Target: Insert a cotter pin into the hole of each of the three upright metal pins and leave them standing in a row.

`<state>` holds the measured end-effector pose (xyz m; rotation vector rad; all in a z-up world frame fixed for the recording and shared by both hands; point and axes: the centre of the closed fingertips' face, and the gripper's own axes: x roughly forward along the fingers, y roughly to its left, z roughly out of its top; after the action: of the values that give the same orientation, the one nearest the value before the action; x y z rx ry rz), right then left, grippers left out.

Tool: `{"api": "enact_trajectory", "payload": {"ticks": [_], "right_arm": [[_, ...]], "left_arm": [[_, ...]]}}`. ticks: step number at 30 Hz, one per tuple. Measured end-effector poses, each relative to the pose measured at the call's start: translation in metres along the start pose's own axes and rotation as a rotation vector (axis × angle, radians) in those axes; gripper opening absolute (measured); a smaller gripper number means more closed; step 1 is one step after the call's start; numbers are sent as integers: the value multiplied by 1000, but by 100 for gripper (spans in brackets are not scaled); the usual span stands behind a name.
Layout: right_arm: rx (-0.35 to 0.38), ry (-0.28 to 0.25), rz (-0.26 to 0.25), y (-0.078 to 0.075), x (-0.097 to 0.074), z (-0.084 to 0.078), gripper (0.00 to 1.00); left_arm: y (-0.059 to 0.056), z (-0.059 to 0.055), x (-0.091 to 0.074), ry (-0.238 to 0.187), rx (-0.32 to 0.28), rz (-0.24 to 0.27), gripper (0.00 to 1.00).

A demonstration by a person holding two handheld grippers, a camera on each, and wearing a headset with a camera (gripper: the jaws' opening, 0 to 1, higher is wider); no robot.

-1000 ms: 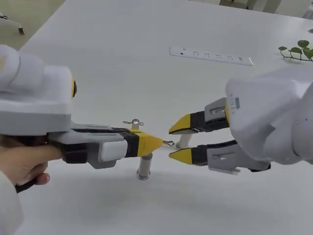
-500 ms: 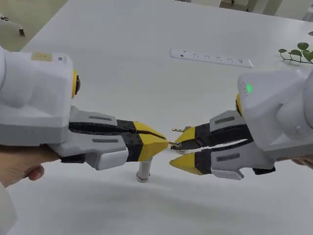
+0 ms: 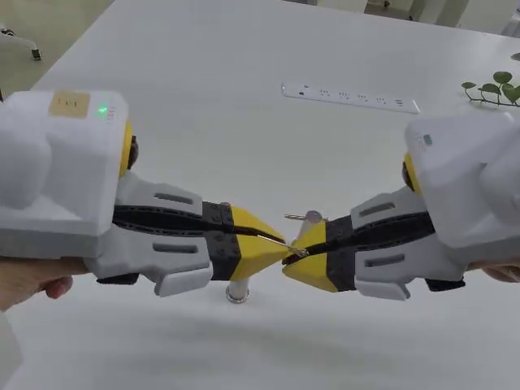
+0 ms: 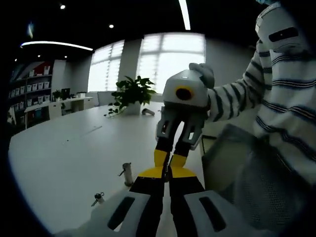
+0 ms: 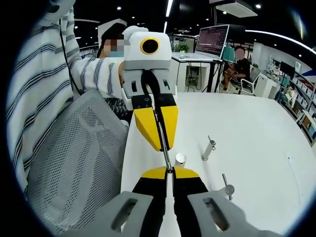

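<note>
Presently, head view: we hold the white-bodied, yellow-tipped left gripper [image 3: 282, 246] and the matching right gripper [image 3: 290, 260] nose to nose above the white tabletop [image 3: 203, 122]. Both pairs of jaws are closed, each on one end of a thin silver wire cotter pin [image 3: 292, 249] that bridges the tips. We judge this a handover or re-grip, meant to set the wire pointing true for a hole. Under the left gripper stands a short grey steel upright pin [image 3: 237, 289]. Behind the tips, a second upright pin [image 3: 312, 217] carries a wire crosswise through its head.

Left gripper view: our own jaws are pressed together, and the right gripper [image 4: 169, 163] faces them tip to tip. The wire is too fine to make out. A nearer pin [image 4: 127, 174] and a farther pin [image 4: 98, 198] stand apart on the tabletop, each with a wire at its top.

Right gripper view: our closed jaws pinch the cotter pin [image 5: 167, 157], a straight bright sliver running up into the left gripper [image 5: 162, 147]. Just beside the tips stands a round-topped pin [image 5: 180, 159]. We see no wire in it and judge it the last one to fill.
</note>
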<state>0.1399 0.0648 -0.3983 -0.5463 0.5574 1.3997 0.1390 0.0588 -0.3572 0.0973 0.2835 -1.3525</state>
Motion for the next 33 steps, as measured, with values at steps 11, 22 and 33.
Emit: {"api": "enact_trajectory", "payload": {"ticks": [11, 22, 33], "right_arm": [[11, 11, 45, 11, 1, -2, 0], [72, 21, 87, 22, 6, -5, 0], [122, 1, 79, 22, 6, -8, 0]], "left_arm": [[-8, -16, 0, 91, 121, -43, 0], [-12, -29, 0, 135, 134, -77, 0], [-10, -30, 2, 126, 118, -89, 3]]}}
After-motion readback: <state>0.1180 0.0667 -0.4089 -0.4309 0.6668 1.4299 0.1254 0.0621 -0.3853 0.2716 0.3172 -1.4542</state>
